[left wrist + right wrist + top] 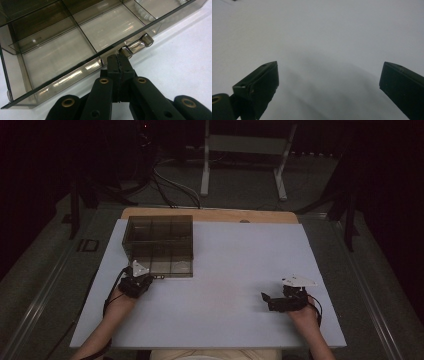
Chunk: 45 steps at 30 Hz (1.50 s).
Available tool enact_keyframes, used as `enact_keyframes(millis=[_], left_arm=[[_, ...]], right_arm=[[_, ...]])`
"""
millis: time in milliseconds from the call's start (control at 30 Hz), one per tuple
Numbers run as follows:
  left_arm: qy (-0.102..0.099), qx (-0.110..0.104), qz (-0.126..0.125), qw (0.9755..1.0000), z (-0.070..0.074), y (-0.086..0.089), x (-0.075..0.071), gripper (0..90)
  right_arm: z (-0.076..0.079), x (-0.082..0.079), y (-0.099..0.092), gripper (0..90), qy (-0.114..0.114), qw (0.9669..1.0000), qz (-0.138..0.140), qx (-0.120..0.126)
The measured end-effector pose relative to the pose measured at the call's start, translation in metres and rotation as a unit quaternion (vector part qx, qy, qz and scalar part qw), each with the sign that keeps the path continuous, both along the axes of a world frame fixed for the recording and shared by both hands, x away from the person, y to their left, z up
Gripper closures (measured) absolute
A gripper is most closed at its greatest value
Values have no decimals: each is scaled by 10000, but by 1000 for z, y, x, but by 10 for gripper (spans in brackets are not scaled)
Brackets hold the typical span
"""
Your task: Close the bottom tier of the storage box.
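Note:
A smoky see-through compartment box (160, 242) lies at the far left of the white table. My left gripper (151, 278) rests at the box's near edge. In the left gripper view its jaws (120, 60) are pressed together with nothing seen between them, and their tips touch the box's front wall (75, 72) beside the small latch (137, 45). White beads (143, 12) lie in one compartment. My right gripper (267, 301) sits on the table at the near right, pointing left. In its own view it (329, 82) stands wide open over the bare white surface.
The white sheet (235, 270) covers a wooden tabletop whose far edge (210, 214) shows behind the box. Beyond the table are a white stand's legs (205, 170) and cables (170, 185) on a dark floor.

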<state>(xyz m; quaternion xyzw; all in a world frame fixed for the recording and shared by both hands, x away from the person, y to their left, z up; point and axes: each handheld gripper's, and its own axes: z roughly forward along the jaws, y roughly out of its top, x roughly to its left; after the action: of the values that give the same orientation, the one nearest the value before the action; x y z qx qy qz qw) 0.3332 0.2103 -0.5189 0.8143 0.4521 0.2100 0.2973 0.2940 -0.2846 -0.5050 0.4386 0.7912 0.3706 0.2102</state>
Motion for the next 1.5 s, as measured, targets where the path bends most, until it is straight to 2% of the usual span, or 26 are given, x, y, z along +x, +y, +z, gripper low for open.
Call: enact_keyframes(millis=[1367,1500], left_arm=[[62,41,-32,10000,1,-3,13,900],[85,-28,-16,10000,1,-2,14,900]], right_arm=[[1,-1,0,23,-16,10000,5,21],[1,-1,0,23,-13,10000,6,23]])
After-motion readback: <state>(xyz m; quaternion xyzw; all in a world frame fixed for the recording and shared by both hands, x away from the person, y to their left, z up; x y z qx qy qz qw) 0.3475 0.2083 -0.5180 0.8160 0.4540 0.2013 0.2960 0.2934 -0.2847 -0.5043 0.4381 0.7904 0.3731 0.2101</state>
